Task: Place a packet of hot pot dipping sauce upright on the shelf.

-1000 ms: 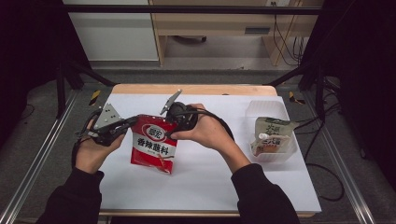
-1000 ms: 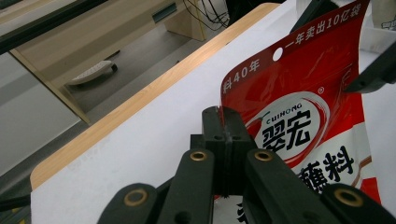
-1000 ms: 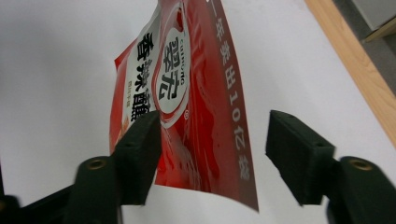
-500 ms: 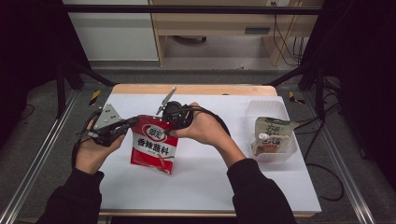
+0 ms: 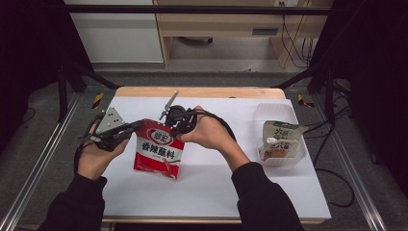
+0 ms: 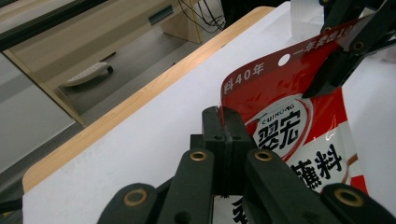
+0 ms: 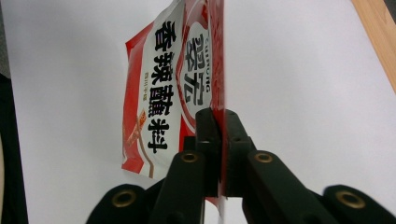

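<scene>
Pinching red pouch (image 5: 158,150) top corners, left gripper (image 5: 136,127) clamped, right gripper (image 5: 169,126) just closed

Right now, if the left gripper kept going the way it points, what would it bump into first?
The left gripper is shut on the red packet's top corner and points across it toward the right gripper, which pinches the far corner. It would probably meet that first, though depth is hard to judge.

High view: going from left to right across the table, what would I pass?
Left tool → red sauce packet → right tool → clear plastic tub holding a green-and-white pouch.
</scene>
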A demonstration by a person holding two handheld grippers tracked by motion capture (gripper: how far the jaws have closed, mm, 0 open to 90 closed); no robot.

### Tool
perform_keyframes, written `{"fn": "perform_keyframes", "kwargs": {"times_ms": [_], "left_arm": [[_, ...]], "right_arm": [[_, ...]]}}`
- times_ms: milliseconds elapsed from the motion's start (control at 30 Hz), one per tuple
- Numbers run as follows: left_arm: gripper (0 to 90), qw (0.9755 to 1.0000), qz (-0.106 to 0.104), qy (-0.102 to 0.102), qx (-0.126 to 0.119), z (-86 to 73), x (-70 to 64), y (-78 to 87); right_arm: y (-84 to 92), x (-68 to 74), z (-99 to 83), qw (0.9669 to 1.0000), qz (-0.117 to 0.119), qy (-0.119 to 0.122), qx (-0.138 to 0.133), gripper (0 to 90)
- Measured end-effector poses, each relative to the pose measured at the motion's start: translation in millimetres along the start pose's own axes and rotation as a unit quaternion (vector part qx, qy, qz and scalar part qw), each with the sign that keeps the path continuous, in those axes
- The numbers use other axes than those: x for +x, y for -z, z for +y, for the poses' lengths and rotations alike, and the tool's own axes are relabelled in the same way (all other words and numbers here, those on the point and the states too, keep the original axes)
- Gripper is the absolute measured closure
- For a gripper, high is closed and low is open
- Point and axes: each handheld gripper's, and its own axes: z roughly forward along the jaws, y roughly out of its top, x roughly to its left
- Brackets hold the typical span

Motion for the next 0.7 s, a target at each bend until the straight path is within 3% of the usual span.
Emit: {"fn": "perform_keyframes", "kwargs": {"times_ms": [133, 267, 433, 567, 700], "left_arm": [[90.0, 0.9999, -0.012, 0.003, -0.006, -3.0, 2.2, 0.2], [73.3, 0.9996, -0.015, 0.015, -0.019, -10.0, 4.5, 1.3], [43.9, 0.9984, -0.020, 0.037, -0.037, -18.1, 4.0, 2.5], [32.4, 0.9975, -0.026, 0.045, -0.048, -26.1, 2.7, 2.9], [24.9, 0.9976, -0.021, 0.053, -0.039, -38.4, 1.3, -0.8]], "right_arm": [[0.0, 0.4, -0.3, 1.0000, -0.001, 0.003, 0.005, 89.7], [3.9, -1.1, -1.5, 1.0000, -0.001, 0.007, -0.004, 89.9], [12.8, -3.4, -2.9, 0.9999, -0.008, 0.004, -0.010, 90.0], [22.8, -5.1, -3.3, 0.9998, -0.008, 0.005, -0.019, 90.0], [34.4, -8.4, -4.3, 0.9995, -0.022, 0.010, -0.019, 90.0]]}}
